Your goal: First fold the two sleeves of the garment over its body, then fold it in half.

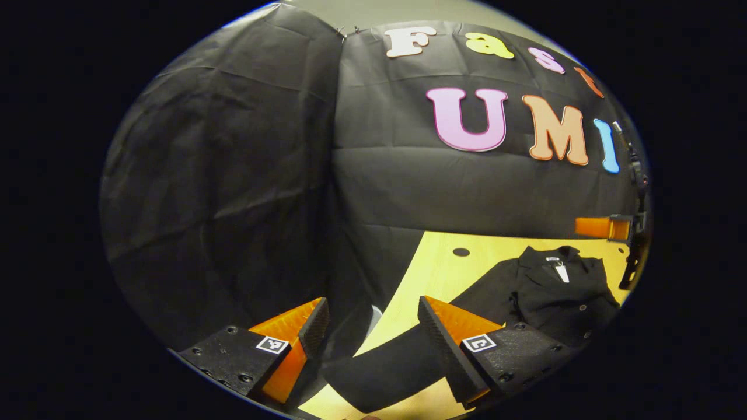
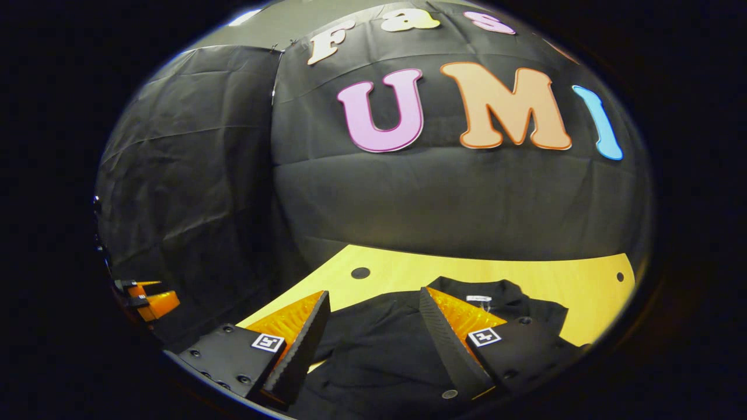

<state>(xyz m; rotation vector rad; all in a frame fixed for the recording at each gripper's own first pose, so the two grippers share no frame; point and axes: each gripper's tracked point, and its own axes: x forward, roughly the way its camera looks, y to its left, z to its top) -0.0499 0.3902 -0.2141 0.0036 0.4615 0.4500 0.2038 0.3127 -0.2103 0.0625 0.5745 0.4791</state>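
Garment: a black jacket point(image 1: 554, 291) lay spread flat on the yellow surface point(image 1: 449, 268), collar toward the booth's wall, buttons showing down the front
Near sleeve: one sleeve point(image 1: 379, 364) stretched out from the body across the surface, its cuff end lying between and just below the left gripper's fingers
Left gripper point(image 1: 373, 338): fingers spread wide apart, holding nothing; whether they touched the sleeve could not be told
Right gripper point(image 2: 373, 338): fingers also parted and empty, poised over the jacket's body point(image 2: 373, 356) near the collar point(image 2: 484, 291)
Other gripper in sight: the right gripper's fingers appeared at the far right edge of the left gripper view point(image 1: 604, 227); the left one at the far left edge of the right gripper view point(image 2: 149, 300)
Task stage: by the look of it neither sleeve was folded yet
Risk, grasp: closing too high would likely miss the cloth; too shallow a pinch could let the cuff slip mid-fold
Risk, drag: lifting the sleeve low might tug the whole jacket sideways and rumple it
Risk, right side: pinching the body panel instead of a sleeve would likely bunch the front
Risk, edge: the cuff sat close to the near edge of the surface and could slide off
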